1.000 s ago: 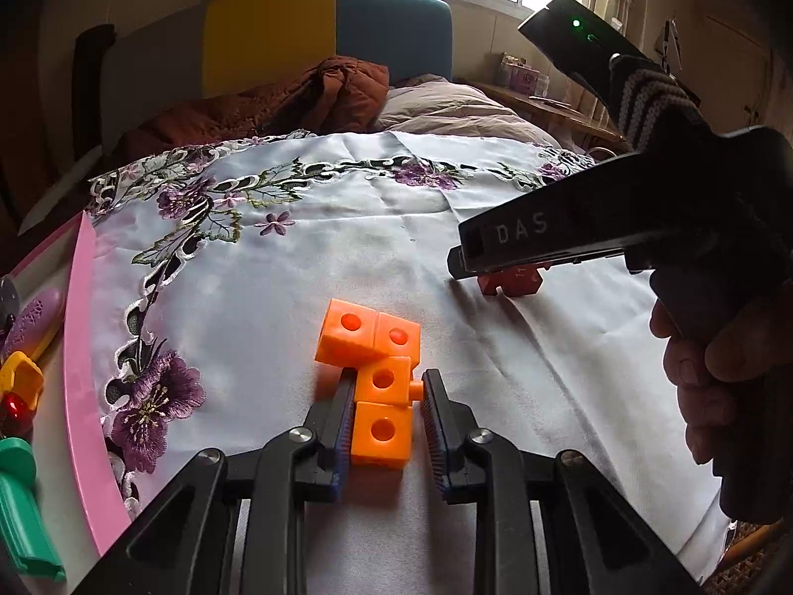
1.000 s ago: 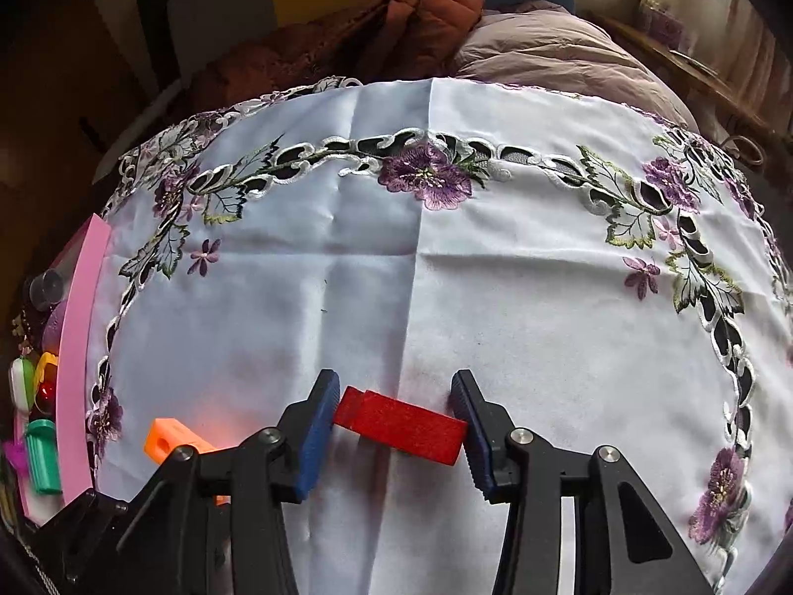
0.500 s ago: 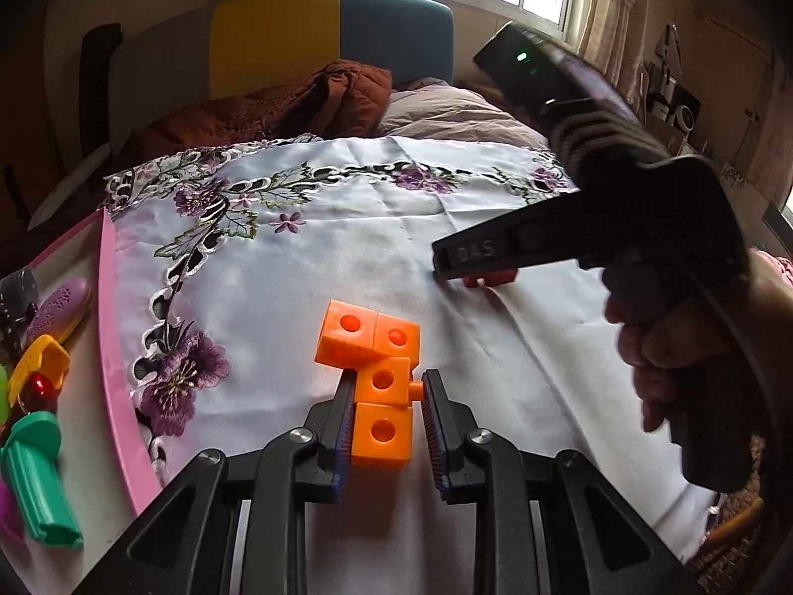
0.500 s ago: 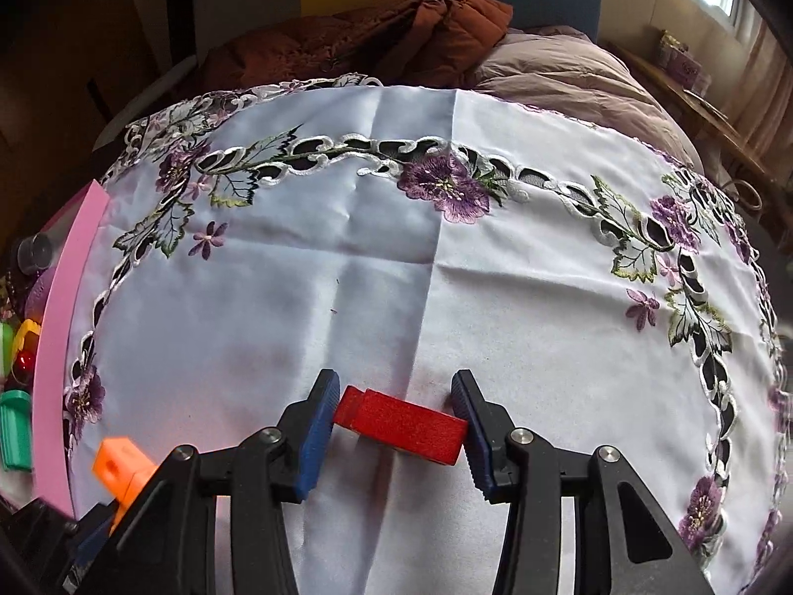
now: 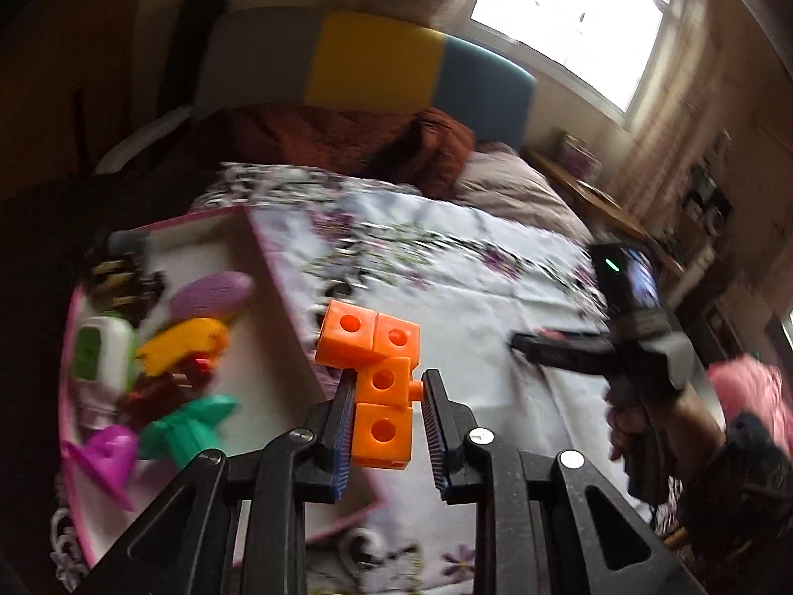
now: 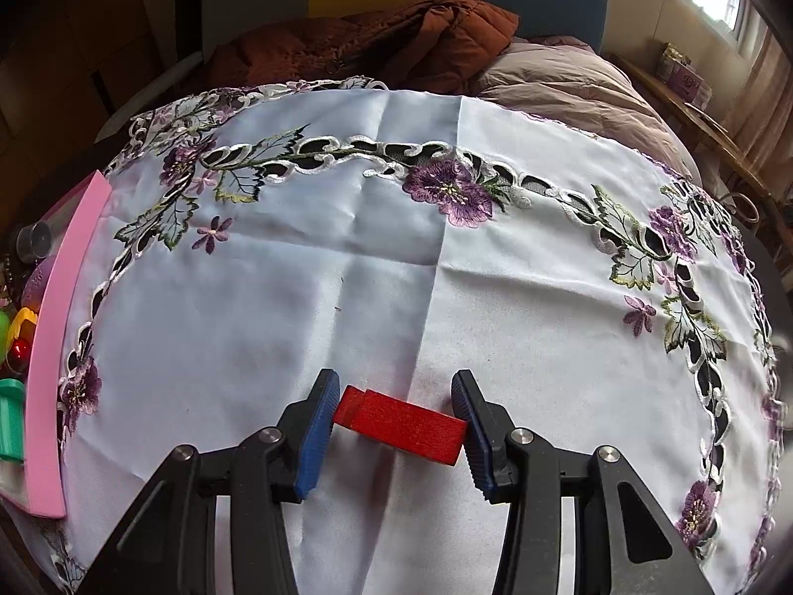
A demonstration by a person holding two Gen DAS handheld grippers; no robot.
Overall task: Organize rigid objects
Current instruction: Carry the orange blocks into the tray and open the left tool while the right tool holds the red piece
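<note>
Right wrist, red block (image 6: pixel 404 424) crosswise, tilted

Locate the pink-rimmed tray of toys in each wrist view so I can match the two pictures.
Left wrist view: the pink-rimmed tray fills the left side, toys inside, beside the orange block piece gripped by the left hand-held gripper.
Right wrist view: only its pink edge shows at the far left.
Shared landmark: the green toy in the tray.

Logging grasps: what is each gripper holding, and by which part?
Left gripper: orange cube cluster, clamped at its lower cubes. Right gripper: red block, gripped by its two ends.
</note>
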